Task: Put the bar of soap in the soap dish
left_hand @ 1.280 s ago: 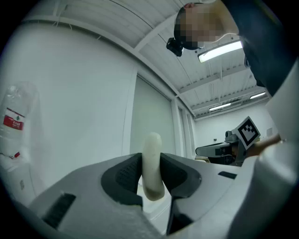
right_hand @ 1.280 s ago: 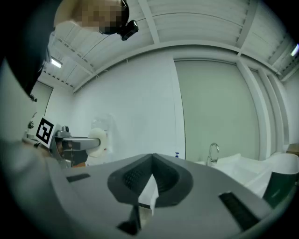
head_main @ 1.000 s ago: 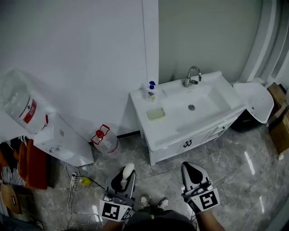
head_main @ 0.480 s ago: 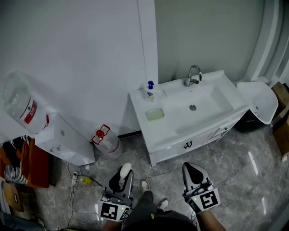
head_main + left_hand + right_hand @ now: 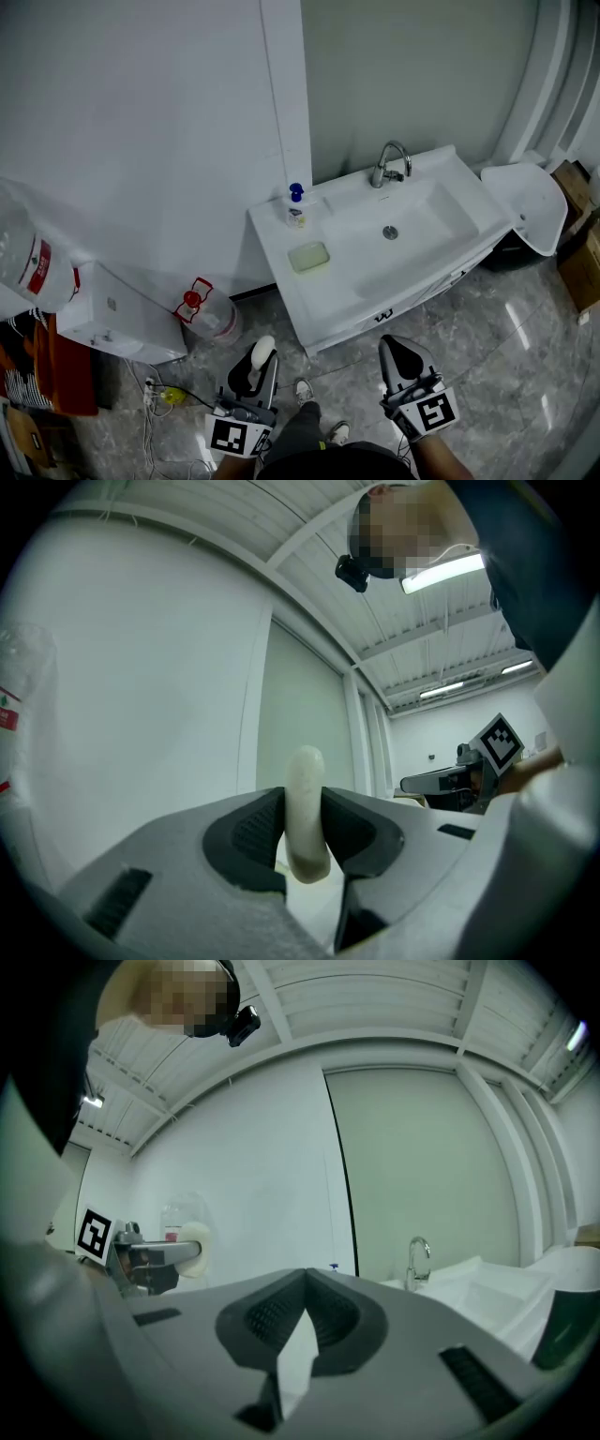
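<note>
The grey plastic left gripper point(image 5: 258, 361) and right gripper point(image 5: 401, 352) have black ribbed pads point(image 5: 251, 829) inside the jaws; behind the jaws each carries a white cube with black square markers point(image 5: 234, 437).

My head view is evenly but rather dimly lit and darkens toward the corners, with white glare streaks on the polished grey marble floor point(image 5: 514, 323) at 4 o'clock. Both gripper views bulge like fisheyes inside black rims. In the left gripper view a long white ceiling tube lamp point(image 5: 448, 571) at 1 o'clock blows out, and the grey plastic left gripper point(image 5: 303, 810) and pale cream bar of soap point(image 5: 305, 771) look soft. The grey plastic right gripper point(image 5: 305, 1302) is just as blurred.
</note>
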Demonstrator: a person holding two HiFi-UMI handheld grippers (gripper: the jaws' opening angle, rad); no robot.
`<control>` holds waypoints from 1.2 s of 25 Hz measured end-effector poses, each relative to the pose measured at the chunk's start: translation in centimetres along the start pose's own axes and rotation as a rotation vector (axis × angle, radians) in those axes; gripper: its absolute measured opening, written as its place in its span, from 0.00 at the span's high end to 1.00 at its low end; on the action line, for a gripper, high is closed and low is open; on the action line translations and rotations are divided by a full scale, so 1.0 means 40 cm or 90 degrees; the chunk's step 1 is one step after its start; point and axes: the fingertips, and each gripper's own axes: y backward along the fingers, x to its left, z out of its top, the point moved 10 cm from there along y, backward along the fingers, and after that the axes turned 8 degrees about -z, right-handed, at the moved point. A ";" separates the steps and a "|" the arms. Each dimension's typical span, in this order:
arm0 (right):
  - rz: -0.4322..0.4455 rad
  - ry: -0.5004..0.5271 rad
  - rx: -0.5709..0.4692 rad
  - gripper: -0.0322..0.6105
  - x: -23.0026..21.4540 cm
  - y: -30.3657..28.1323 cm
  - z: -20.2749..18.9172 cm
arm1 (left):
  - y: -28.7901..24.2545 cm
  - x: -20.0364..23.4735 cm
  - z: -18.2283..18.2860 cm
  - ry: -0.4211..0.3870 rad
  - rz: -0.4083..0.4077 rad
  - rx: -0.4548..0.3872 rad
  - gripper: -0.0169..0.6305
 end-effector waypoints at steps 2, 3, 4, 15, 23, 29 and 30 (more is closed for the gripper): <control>-0.007 0.005 -0.001 0.93 -0.006 -0.048 0.017 | -0.038 0.046 -0.002 -0.002 -0.008 -0.008 0.80; -0.010 0.007 -0.002 0.93 -0.007 -0.069 0.026 | -0.056 0.068 -0.001 -0.001 -0.014 -0.010 0.80; -0.015 0.010 -0.003 0.93 -0.007 -0.090 0.034 | -0.072 0.089 -0.001 -0.001 -0.020 -0.010 0.80; -0.060 0.025 0.008 0.93 0.052 -0.264 0.059 | -0.177 0.287 -0.035 0.028 -0.078 -0.024 0.80; -0.087 0.023 0.019 0.93 0.034 -0.312 0.053 | -0.224 0.322 -0.078 0.056 -0.095 -0.005 0.80; -0.069 0.030 0.020 0.93 0.006 -0.348 0.042 | -0.246 0.325 -0.081 0.047 -0.083 0.011 0.80; -0.066 0.033 0.019 0.93 -0.001 -0.357 0.040 | -0.251 0.323 -0.077 0.045 -0.083 0.015 0.80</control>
